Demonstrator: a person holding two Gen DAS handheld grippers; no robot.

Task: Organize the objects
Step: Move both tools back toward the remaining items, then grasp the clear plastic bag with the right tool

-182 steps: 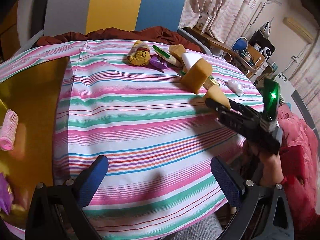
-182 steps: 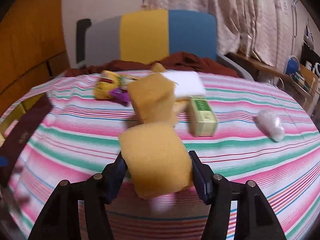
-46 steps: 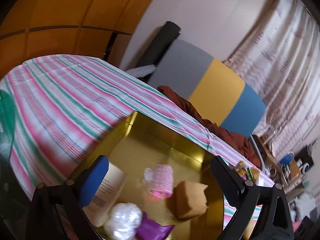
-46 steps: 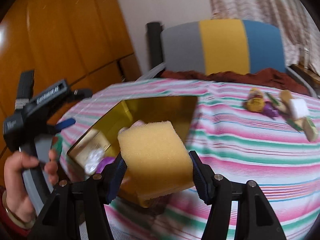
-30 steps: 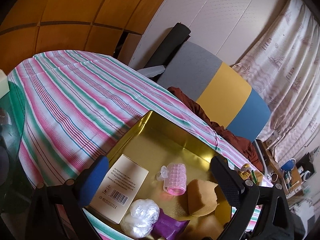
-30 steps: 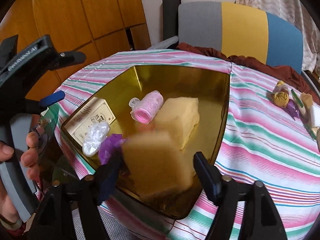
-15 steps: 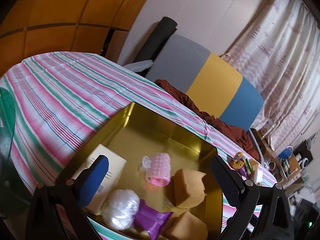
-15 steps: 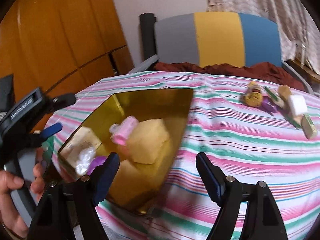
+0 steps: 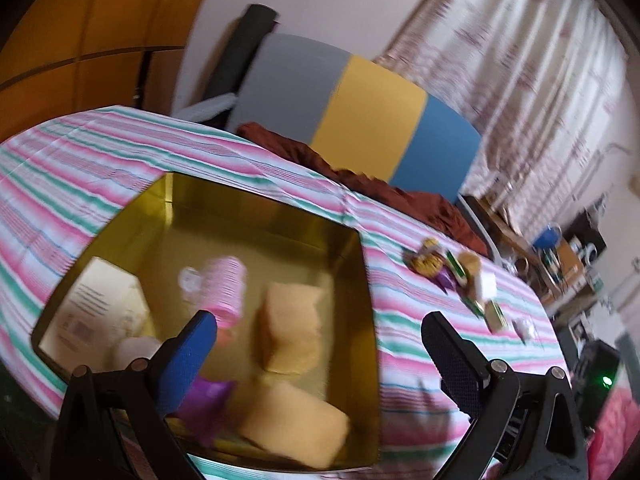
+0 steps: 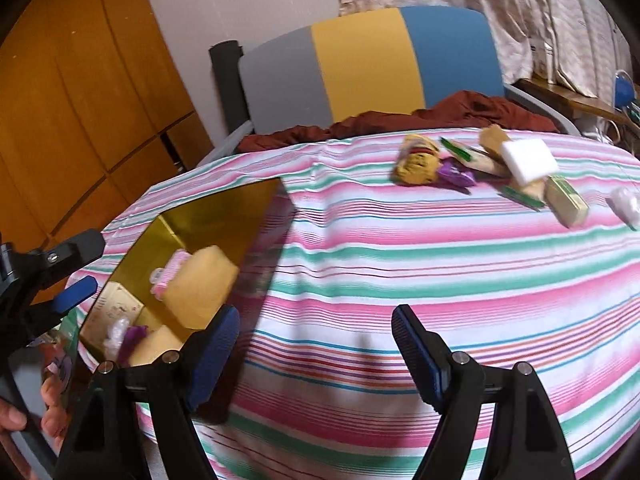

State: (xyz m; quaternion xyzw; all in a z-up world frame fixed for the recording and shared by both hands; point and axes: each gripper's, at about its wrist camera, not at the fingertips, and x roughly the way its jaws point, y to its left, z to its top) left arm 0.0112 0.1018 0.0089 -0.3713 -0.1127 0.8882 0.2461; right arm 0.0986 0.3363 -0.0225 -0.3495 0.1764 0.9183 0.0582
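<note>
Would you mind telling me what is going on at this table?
A person is sorting items into a gold tray. Two sponges, a pink roller and a box already lie in it. Both the right gripper and the left gripper are open and empty. Several items remain on the striped cloth.

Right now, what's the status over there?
Both tools open, empty: left tool, right tool. Two yellow sponges in gold tray. Leftover pile waits on striped cloth; path clear.
</note>
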